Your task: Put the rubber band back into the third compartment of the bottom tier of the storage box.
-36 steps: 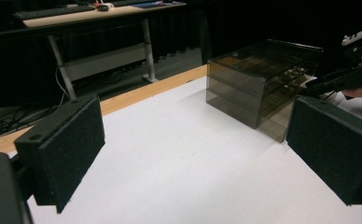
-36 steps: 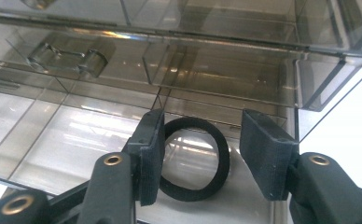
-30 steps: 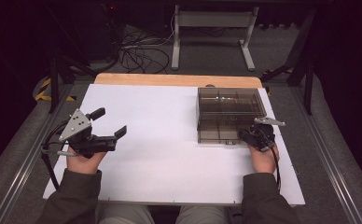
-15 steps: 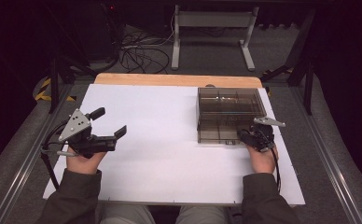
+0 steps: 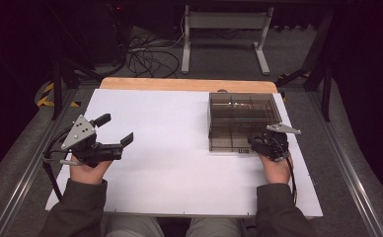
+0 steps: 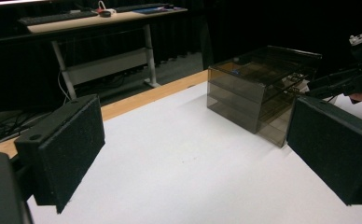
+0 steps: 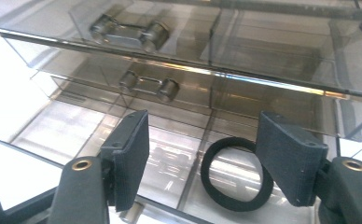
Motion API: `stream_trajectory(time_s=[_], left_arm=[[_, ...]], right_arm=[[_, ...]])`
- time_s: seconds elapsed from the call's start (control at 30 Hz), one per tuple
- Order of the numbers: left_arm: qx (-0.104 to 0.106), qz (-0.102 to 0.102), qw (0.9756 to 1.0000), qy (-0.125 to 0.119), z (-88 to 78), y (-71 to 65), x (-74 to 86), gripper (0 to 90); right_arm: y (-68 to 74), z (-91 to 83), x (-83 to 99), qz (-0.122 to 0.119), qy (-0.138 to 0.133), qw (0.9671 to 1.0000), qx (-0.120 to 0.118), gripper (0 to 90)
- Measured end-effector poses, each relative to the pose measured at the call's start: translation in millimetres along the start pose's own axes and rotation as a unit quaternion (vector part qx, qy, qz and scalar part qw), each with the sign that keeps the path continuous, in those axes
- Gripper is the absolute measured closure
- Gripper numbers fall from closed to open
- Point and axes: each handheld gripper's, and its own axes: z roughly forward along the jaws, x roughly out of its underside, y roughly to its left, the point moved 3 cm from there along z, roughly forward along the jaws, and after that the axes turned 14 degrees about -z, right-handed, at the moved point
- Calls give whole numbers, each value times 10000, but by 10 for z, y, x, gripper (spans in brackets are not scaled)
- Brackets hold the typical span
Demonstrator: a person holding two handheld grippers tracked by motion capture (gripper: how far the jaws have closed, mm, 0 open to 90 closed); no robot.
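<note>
White board covers the table [image 5: 179, 148], with a wooden strip along its far edge and dark floor with cables beyond. On the right side stands a smoky clear drawer box [image 5: 243, 118]. The right gripper [image 5: 261, 144] is at the box's near front, jaws spread apart over the pulled-out bottom drawer [image 7: 137, 163], where a black ring [image 7: 230, 184] lies between them, not gripped. The left gripper [image 5: 116, 129] hovers well apart over the left side, jaws wide and empty.
</note>
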Motion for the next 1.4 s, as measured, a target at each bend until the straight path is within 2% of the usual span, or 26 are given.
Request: stream_trajectory(time_s=[0.37, 0.9, 1.4], left_arm=[[-13, 9, 10000, -28, -5, 0, -6, 52], [-8, 26, 10000, -20, -8, -2, -9, 52], [-3, 24, 10000, -23, -10, -6, -9, 53]], right_arm=[[95, -20, -51, -108, -73, 9997, -218, 288], [196, -86, -147, -241, -368, 9974, -565, 167], [212, -184, -226, -233, -603, 9960, -621, 67]])
